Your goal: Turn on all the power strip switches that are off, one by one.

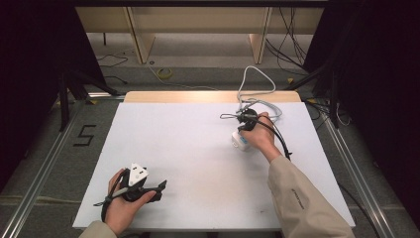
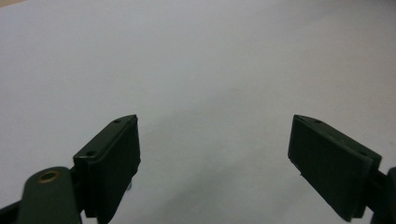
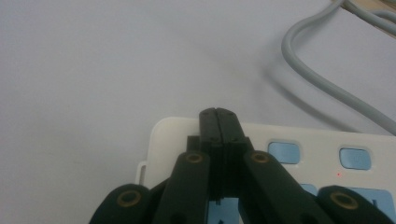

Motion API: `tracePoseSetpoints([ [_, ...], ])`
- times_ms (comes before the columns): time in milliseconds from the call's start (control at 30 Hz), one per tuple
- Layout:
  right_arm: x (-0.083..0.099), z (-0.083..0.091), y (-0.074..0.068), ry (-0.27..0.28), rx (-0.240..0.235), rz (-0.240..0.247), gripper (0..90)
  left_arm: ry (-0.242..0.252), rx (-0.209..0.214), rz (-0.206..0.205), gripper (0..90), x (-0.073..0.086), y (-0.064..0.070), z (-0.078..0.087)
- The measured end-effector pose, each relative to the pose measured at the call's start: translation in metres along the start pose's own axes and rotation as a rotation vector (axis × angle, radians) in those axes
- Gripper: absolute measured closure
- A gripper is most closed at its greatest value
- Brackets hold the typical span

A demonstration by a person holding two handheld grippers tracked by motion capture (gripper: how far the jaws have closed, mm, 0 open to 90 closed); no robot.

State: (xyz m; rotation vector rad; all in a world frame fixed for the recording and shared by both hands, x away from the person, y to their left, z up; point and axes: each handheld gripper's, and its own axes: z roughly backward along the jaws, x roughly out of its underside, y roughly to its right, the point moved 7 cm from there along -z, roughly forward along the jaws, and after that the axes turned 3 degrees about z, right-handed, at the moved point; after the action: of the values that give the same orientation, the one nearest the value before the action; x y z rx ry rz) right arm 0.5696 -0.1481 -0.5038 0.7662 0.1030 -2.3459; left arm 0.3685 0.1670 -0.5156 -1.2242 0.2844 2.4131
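A white power strip (image 1: 239, 141) with pale blue buttons (image 3: 284, 152) lies right of centre on the white table (image 1: 188, 144). In the right gripper view the power strip (image 3: 327, 140) has a small red light (image 3: 338, 174), and its grey cable (image 3: 317, 79) curves away to the upper right. My right gripper (image 3: 219, 114) is shut with nothing between its jaws, its tips over the strip's end; whether they touch it I cannot tell. From above, the right gripper (image 1: 242, 128) hangs over the strip. My left gripper (image 1: 161, 187) rests near the front left, and the left gripper (image 2: 215, 140) stands open over bare table.
The strip's grey cable (image 1: 257, 89) loops off the table's far edge to the floor. Beyond are wooden furniture legs (image 1: 141, 44) and loose black cables (image 1: 292, 49). Metal rails (image 1: 44, 158) run along both sides of the table. Dark curtains flank the area.
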Motion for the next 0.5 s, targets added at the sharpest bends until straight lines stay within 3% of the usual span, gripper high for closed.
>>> tracePoseSetpoints([
  [300,0.005,0.002,0.001,0.071,0.005,-0.041,90.0,0.004,0.001,0.0,16.6,0.0,0.0,0.0],
  [500,0.007,0.011,0.002,0.122,-0.026,-0.073,90.0,0.002,-0.002,-0.003,16.6,0.0,0.0,0.0],
])
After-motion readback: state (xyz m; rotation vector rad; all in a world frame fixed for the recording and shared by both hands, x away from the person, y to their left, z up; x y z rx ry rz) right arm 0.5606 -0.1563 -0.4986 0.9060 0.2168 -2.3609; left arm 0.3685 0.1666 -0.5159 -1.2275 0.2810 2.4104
